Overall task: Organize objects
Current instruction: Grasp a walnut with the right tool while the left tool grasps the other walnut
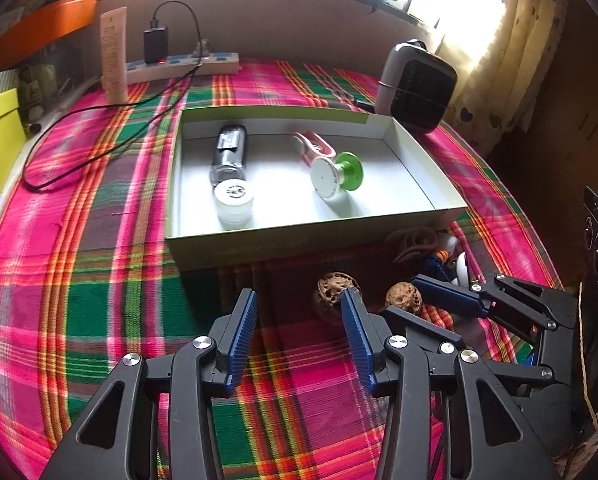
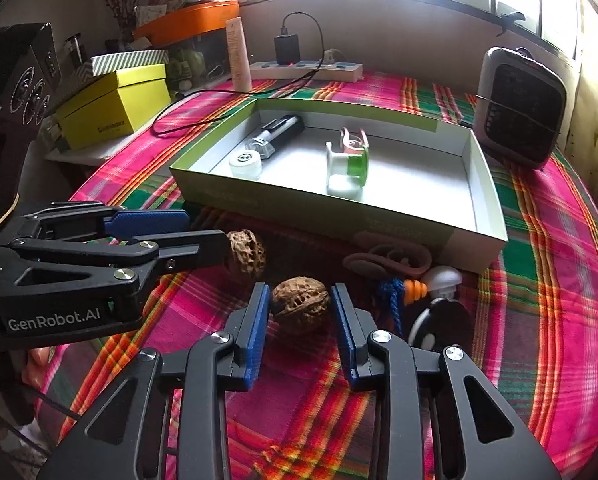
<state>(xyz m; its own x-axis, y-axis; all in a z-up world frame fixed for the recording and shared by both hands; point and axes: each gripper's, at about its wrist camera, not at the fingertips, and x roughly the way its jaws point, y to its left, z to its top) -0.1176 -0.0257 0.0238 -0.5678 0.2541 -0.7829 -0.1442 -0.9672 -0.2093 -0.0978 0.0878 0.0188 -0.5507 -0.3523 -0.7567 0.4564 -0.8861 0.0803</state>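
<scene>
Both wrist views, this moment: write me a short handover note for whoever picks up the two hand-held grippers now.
Right hand-held gripper: jaws straddle the near walnut; narrow gaps still show on both sides, so not yet clamped.
Left hand-held gripper: open, empty, its right finger just in front of the far walnut.
Done: glass bottle, white jar and green-and-white spool lie in the cardboard box.
Left: both walnuts, plus the small pile by the box's near right corner: brown strap, blue cord, orange earplug, black-and-white piece.
</scene>
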